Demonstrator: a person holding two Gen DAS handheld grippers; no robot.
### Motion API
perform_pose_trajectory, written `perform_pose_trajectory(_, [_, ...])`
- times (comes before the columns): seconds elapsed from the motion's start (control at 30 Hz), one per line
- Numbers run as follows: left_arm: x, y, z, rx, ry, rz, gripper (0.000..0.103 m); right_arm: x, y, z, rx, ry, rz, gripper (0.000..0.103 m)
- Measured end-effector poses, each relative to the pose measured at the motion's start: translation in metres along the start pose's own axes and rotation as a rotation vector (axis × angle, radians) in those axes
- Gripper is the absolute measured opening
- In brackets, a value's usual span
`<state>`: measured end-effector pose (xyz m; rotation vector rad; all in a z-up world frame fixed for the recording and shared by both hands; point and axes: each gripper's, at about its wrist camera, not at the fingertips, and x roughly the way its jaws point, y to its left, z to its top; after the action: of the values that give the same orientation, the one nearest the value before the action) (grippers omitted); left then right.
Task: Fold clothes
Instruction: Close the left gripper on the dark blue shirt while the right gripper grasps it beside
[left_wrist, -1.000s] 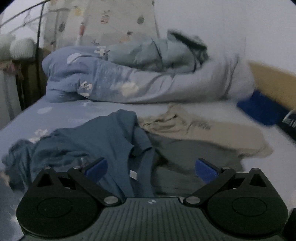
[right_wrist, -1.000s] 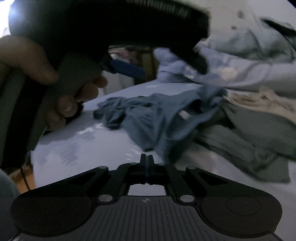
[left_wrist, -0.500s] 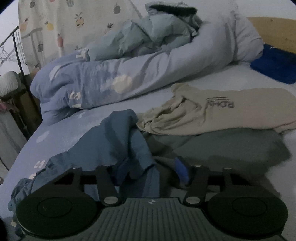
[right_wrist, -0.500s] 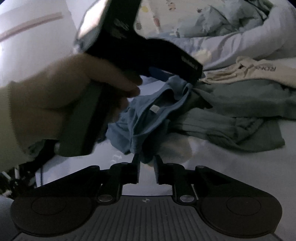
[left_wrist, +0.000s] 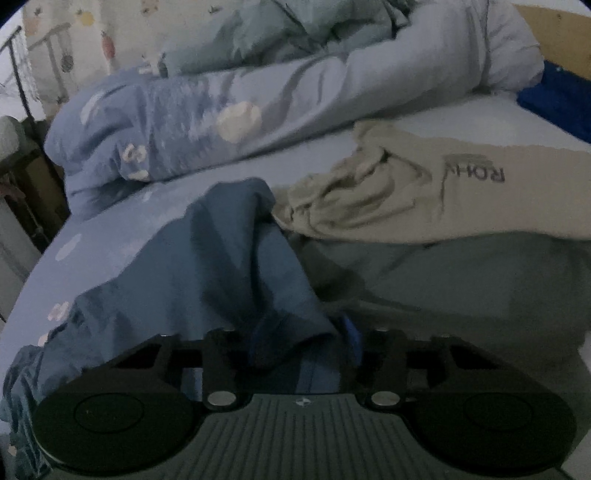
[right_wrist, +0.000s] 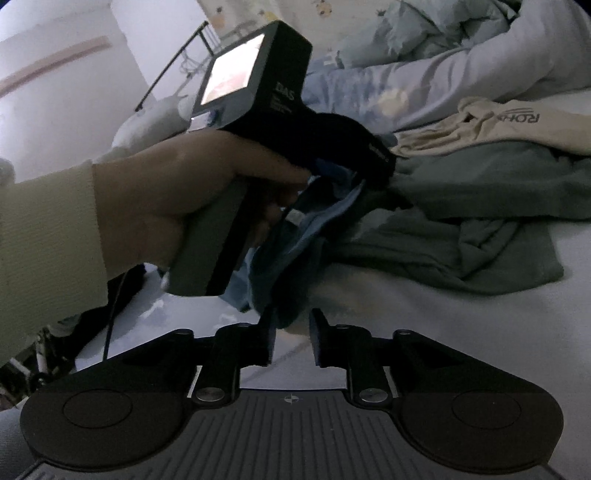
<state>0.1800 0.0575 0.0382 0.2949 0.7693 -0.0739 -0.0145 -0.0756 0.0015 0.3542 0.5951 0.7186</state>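
Now the left tool (left_wrist: 301, 347) is clamped on the blue shirt (left_wrist: 207, 266), the right tool (right_wrist: 291, 341) newly parted.

A home bedroom; a bed (left_wrist: 321, 162) with pale patterned sheet carries a rumpled duvet (left_wrist: 258, 92); a fruit-print curtain (left_wrist: 92, 40) hangs behind; a wooden headboard (left_wrist: 554, 18) edges it.

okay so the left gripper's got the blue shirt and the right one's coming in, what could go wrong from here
1. The blue shirt overlaps the grey-green garment; lifting may drag that along.
2. The left gripper pinches a bunched fold, so it may slip or lift unevenly.
3. The right gripper, open at a hanging edge, could catch several layers.
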Motion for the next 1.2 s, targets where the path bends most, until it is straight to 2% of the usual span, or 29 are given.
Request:
perform_pose_trajectory(0.1, [-0.007,0.004,0.000,-0.018,-0.014,-0.018,0.017,0.000,0.000,0.000,0.002,-0.002,-0.003,0.037])
perform_pose_trajectory(0.17, [-0.014,0.007,0.001,-0.032,-0.030,-0.034,0.014,0.001,0.000,0.001,0.003,-0.001,-0.008,0.045])
perform_pose_trajectory(0.3, [-0.028,0.019,0.003,-0.072,-0.069,-0.075,0.011,0.003,0.001,0.000,-0.003,0.002,-0.015,0.053])
perform_pose_trajectory(0.43, [-0.031,0.032,0.004,-0.099,-0.088,-0.127,0.011,0.005,0.002,-0.002,-0.006,0.011,-0.010,0.054])
perform_pose_trajectory(0.67, [-0.022,0.041,0.002,-0.204,-0.093,-0.144,0.012,0.005,-0.001,-0.002,0.007,0.015,-0.006,0.055])
perform_pose_trajectory(0.87, [-0.027,0.052,-0.001,-0.285,-0.135,-0.156,0.013,0.006,0.001,-0.003,-0.003,0.016,-0.002,0.056])
perform_pose_trajectory(1.0, [-0.028,0.057,-0.002,-0.304,-0.152,-0.162,0.031,0.006,0.000,-0.002,0.000,0.017,0.001,0.056])
perform_pose_trajectory(1.2, [-0.012,0.035,-0.001,-0.193,-0.086,-0.135,0.034,0.005,-0.001,-0.002,0.001,0.018,0.003,0.056])
